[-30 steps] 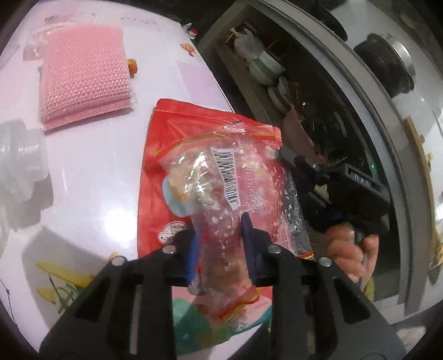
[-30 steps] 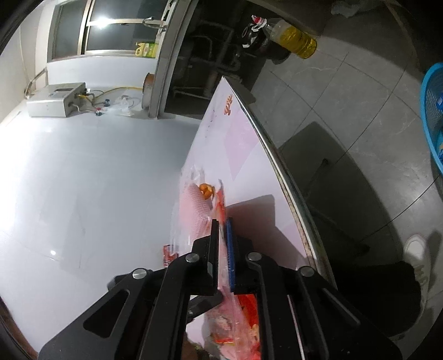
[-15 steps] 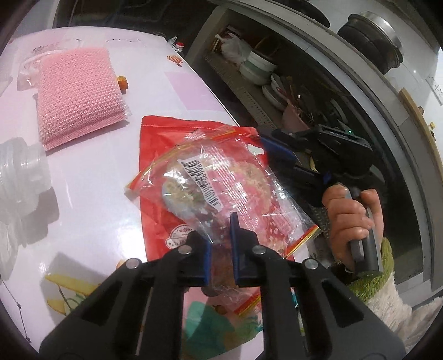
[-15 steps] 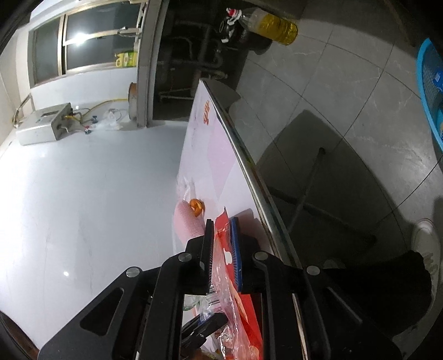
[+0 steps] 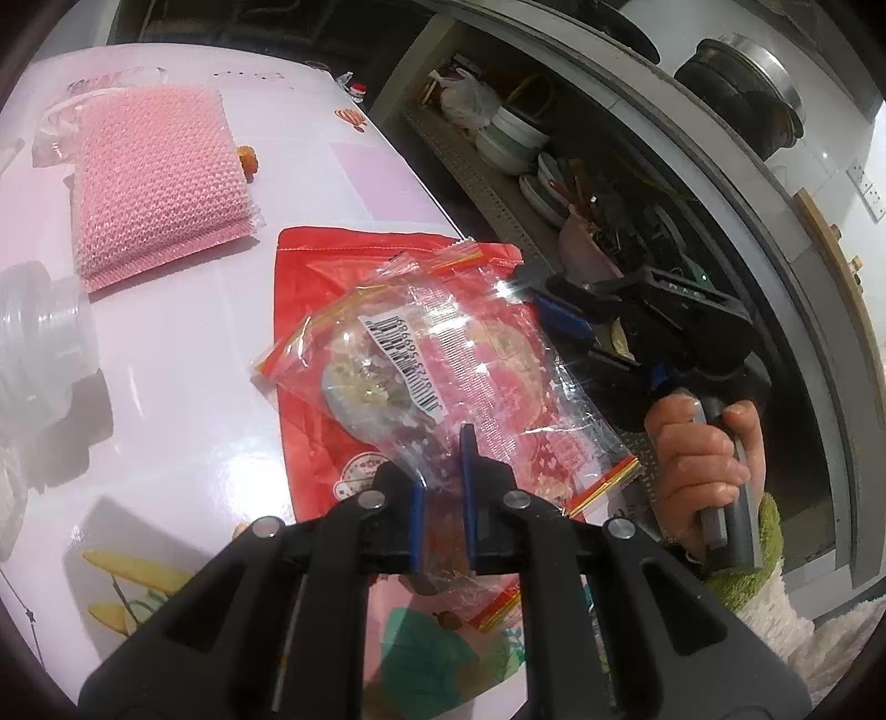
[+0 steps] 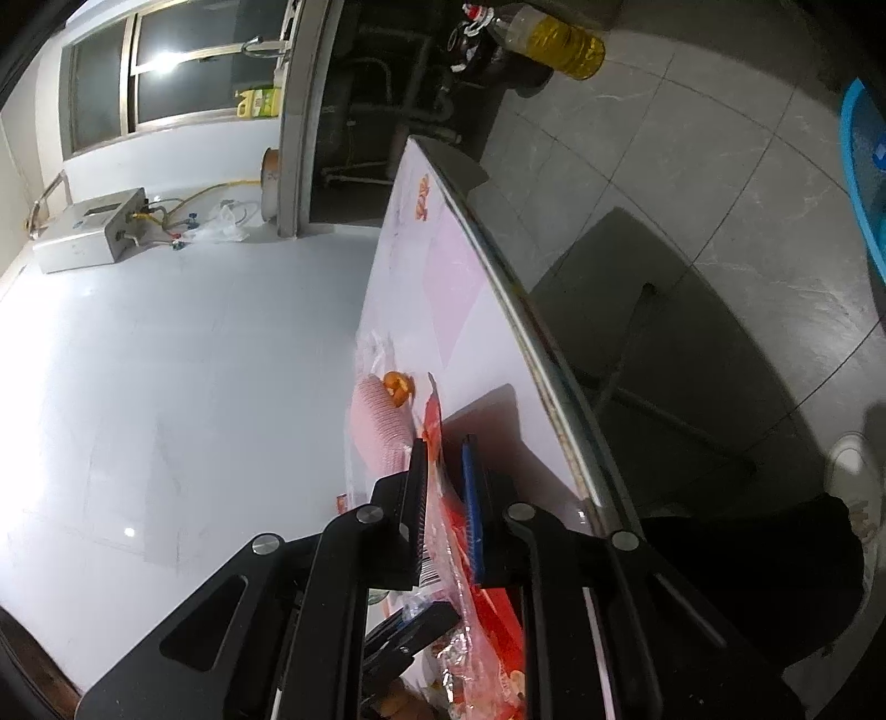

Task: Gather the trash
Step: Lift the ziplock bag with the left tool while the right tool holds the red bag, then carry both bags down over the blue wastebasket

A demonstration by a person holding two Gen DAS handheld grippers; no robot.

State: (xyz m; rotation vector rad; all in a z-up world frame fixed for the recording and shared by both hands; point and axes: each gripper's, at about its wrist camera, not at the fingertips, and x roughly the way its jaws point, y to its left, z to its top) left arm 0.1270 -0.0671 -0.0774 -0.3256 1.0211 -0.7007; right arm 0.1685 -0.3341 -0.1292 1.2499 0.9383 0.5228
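I have the clear zip bag (image 5: 443, 382), barcode label up and crumbs inside, pinched at both ends: my left gripper (image 5: 443, 487) is clamped on its near edge, the jaws having just closed on the film, and my right gripper (image 5: 545, 310) bites the far corner at about two o'clock; in the right wrist view that gripper (image 6: 446, 498) is shut with clear film and red packet edge between its pads; I judge the two-ended hold is there to keep the limp bag stretched so it lifts clean without spilling. The bag lies over the red snack pouch (image 5: 343, 288), which is flat on the table near its right edge, so both can probably go together. Further out, at eleven o'clock, a pink mesh pad in wrapping (image 5: 158, 177) rests with a small orange scrap (image 5: 248, 159) just beside it; at nine o'clock stands a clear plastic jar (image 5: 39, 354), blurred. The table (image 5: 183, 387) is glossy pale pink with printed pictures; beyond its edge, open shelves (image 5: 515, 144) hold stacked bowls; the right view shows grey floor tiles (image 6: 692, 138), an oil bottle (image 6: 559, 39) and a blue basket rim (image 6: 855, 144).
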